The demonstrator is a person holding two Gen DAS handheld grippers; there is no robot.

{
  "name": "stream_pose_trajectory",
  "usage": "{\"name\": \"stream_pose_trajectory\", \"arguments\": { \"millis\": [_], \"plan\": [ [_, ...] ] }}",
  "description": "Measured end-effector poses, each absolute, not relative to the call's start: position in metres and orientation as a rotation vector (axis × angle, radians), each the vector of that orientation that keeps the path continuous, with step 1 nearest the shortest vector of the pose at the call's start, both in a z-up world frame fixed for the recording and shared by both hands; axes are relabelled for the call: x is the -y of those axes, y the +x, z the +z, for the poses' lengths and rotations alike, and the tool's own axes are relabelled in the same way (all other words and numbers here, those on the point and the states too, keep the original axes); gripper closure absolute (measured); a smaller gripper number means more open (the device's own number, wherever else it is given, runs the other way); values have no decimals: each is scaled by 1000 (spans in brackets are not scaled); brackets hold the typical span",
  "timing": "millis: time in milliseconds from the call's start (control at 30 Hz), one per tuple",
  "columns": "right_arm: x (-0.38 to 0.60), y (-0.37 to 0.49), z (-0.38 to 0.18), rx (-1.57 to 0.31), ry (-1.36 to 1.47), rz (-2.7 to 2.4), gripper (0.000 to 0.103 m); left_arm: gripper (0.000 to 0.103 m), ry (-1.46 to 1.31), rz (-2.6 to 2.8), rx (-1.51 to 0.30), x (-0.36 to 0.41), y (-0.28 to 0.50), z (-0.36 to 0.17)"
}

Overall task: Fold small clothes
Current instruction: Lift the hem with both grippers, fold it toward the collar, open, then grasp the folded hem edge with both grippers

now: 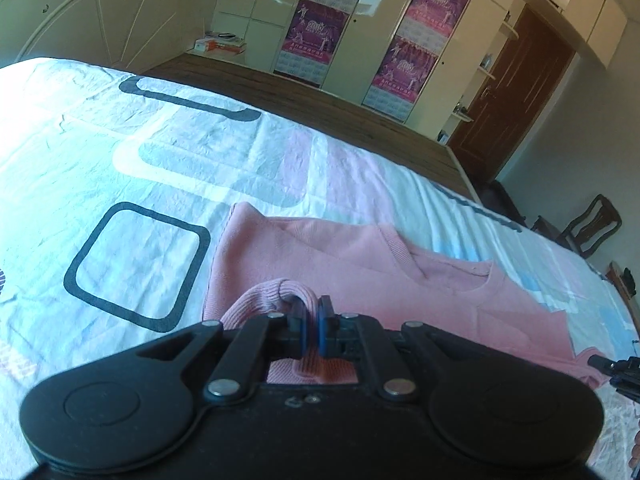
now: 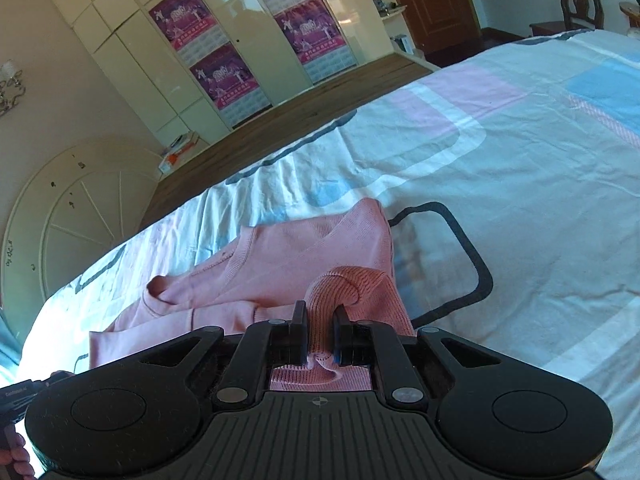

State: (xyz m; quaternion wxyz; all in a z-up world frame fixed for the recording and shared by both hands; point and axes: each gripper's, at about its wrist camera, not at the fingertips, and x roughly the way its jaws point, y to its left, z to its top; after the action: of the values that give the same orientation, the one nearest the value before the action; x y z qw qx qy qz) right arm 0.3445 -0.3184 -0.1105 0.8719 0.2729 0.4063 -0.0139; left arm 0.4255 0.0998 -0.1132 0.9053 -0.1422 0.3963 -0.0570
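Observation:
A small pink knit sweater lies on the bed, its sleeves folded in across the body. My left gripper is shut on the ribbed hem at one bottom corner, lifted into a small loop. In the right wrist view the same sweater shows with its neckline far left. My right gripper is shut on the ribbed hem at the other corner, with a bunch of fabric between the fingers. The right gripper's edge shows at the far right of the left wrist view.
The bed sheet is white with grey, pink and blue rounded squares. Beyond the bed lie wood floor, a cream wardrobe with purple posters, a brown door and a dark chair. A curved headboard stands far left.

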Motion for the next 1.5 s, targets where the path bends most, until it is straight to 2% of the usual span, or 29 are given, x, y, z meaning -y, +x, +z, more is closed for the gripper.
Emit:
{"name": "stream_pose_trajectory", "arguments": {
  "millis": [100, 133, 167, 200, 233, 267, 533, 833, 1000, 1033, 1067, 1100, 1133, 1167, 1233, 1500],
  "plan": [
    [322, 358, -121, -880, 554, -34, 88, 71, -241, -88, -827, -99, 431, -122],
    [324, 360, -123, -886, 558, -35, 75, 50, -233, -89, -821, -101, 431, -122],
    [326, 360, -122, -879, 555, -38, 65, 34, -224, -82, -808, -104, 429, -120],
    [328, 360, -121, -863, 543, -40, 44, 32, -214, -84, -788, -106, 427, -117],
    [330, 359, -118, -844, 524, -43, 36, 31, -203, -102, -772, -109, 425, -113],
    [331, 358, -115, -828, 505, -36, 36, 30, -191, -123, -764, -111, 422, -110],
    [325, 369, -117, -826, 388, 64, 36, 30, -50, -239, -796, -96, 433, -120],
    [317, 393, -138, -873, 306, 124, 36, 41, -26, -263, -878, -87, 464, -154],
    [304, 411, -148, -900, 207, 194, 36, 42, -11, -300, -892, -87, 468, -162],
    [301, 415, -151, -919, 180, 208, 36, 46, -19, -308, -895, -88, 468, -162],
    [298, 417, -154, -936, 152, 224, 49, 58, -28, -319, -898, -90, 468, -162],
    [294, 418, -156, -954, 117, 246, 63, 64, -26, -328, -897, -90, 467, -161],
    [292, 419, -157, -970, 92, 267, 82, 84, -13, -333, -890, -90, 466, -160],
    [291, 417, -156, -971, 85, 283, 86, 88, -6, -347, -890, -91, 465, -159],
    [293, 413, -153, -962, 81, 290, 92, 89, 5, -352, -870, -90, 460, -157],
    [304, 388, -117, -789, 79, 234, 96, 91, -93, -331, -694, -99, 447, -119]
  ]
}}
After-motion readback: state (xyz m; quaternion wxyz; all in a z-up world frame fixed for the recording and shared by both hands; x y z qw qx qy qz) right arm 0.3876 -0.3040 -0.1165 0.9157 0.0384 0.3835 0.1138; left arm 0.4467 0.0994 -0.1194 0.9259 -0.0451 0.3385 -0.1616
